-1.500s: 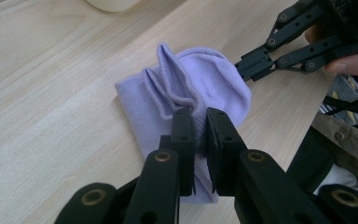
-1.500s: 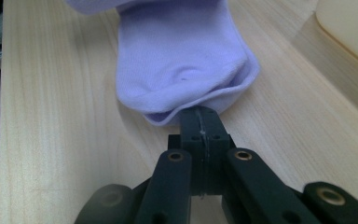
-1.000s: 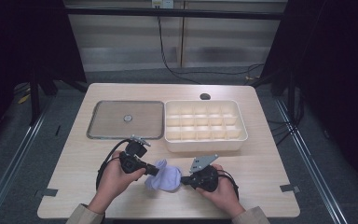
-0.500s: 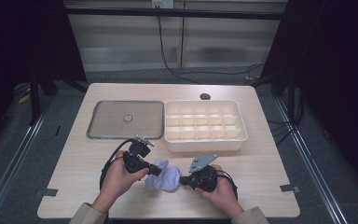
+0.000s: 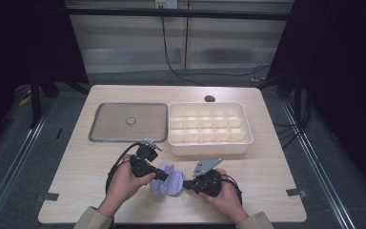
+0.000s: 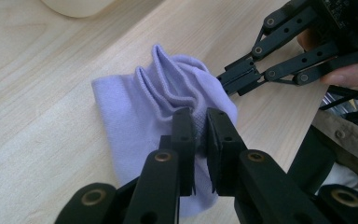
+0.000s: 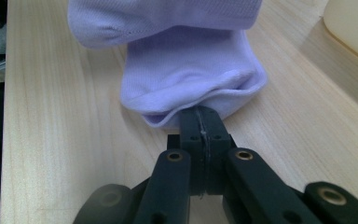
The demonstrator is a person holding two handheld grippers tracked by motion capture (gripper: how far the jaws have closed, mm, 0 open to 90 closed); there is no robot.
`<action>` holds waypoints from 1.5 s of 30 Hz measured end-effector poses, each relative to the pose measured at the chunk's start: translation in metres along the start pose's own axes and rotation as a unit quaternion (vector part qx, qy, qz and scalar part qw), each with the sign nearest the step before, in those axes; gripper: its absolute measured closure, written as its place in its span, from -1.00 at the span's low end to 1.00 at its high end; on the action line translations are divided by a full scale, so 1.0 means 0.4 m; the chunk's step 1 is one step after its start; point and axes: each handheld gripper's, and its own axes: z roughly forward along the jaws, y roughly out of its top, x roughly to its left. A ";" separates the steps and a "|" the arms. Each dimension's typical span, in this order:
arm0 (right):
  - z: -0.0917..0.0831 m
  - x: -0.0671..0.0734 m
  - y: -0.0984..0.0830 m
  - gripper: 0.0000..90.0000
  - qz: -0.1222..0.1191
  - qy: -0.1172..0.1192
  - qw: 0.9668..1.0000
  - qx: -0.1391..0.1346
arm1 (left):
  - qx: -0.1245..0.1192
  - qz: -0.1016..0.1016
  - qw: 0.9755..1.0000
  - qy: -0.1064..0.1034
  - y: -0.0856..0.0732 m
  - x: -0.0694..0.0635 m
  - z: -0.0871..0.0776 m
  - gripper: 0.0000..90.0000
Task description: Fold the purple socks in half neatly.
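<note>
From above, the lavender sock [image 5: 168, 179] sat bunched on the table [image 5: 76, 167] right between the two tools, left gripper [image 5: 163, 175] on one side and right gripper [image 5: 187, 183] on the other, both nosed into the fabric. The compartment box [image 5: 209, 128] and the metal tray [image 5: 127, 122] were beyond them, well apart from the sock.

Left gripper view: the jaws were nearly closed, pinching a ridge of knit just ahead of them, with the fabric folded into soft pleats past the tips. The right gripper [image 6: 235, 80] came in from the far side, clamped on the opposite edge.

Right gripper view: the jaws were pressed fully together on the rim of the sock [image 7: 191, 79], which sagged straight in front.

My take: light, floppy, stretchy stuff, not slippery or breakable. It'd droop and stretch if pulled, so grabbing the doubled cuff edge looked safest.
</note>
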 end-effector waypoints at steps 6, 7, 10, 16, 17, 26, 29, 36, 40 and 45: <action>0.000 0.003 0.000 0.99 0.001 -0.003 1.000 -0.001 | 0.001 0.002 1.000 -0.002 0.004 -0.003 0.003 0.83; 0.001 0.003 0.000 0.99 0.001 -0.002 1.000 0.000 | 0.001 0.001 1.000 -0.001 0.004 -0.004 0.004 0.83; 0.002 0.006 0.001 0.99 0.003 -0.001 1.000 0.001 | 0.002 0.000 1.000 -0.001 0.003 -0.004 0.007 0.83; 0.003 0.006 0.002 0.99 -0.003 0.001 1.000 0.001 | 0.004 0.003 1.000 -0.001 0.003 -0.005 0.014 0.83; 0.004 0.006 0.002 0.99 -0.003 0.001 1.000 0.001 | 0.003 0.002 1.000 -0.002 0.004 -0.005 0.014 0.83; 0.005 0.008 0.003 0.99 0.001 0.002 1.000 -0.001 | 0.006 0.009 1.000 0.002 0.017 -0.023 0.032 0.83; 0.005 0.009 0.004 0.99 -0.003 0.001 1.000 0.000 | 0.010 0.011 1.000 0.007 0.016 -0.023 0.042 0.83; 0.005 0.007 0.003 0.98 -0.002 0.003 1.000 -0.001 | 0.015 0.011 1.000 0.015 0.013 -0.026 0.055 0.82; 0.005 0.007 0.003 0.98 -0.002 0.002 1.000 -0.002 | 0.013 0.013 1.000 0.008 0.013 -0.027 0.061 0.82; 0.005 0.007 0.003 0.98 -0.002 0.003 1.000 -0.001 | 0.014 0.011 1.000 0.006 0.011 -0.026 0.067 0.81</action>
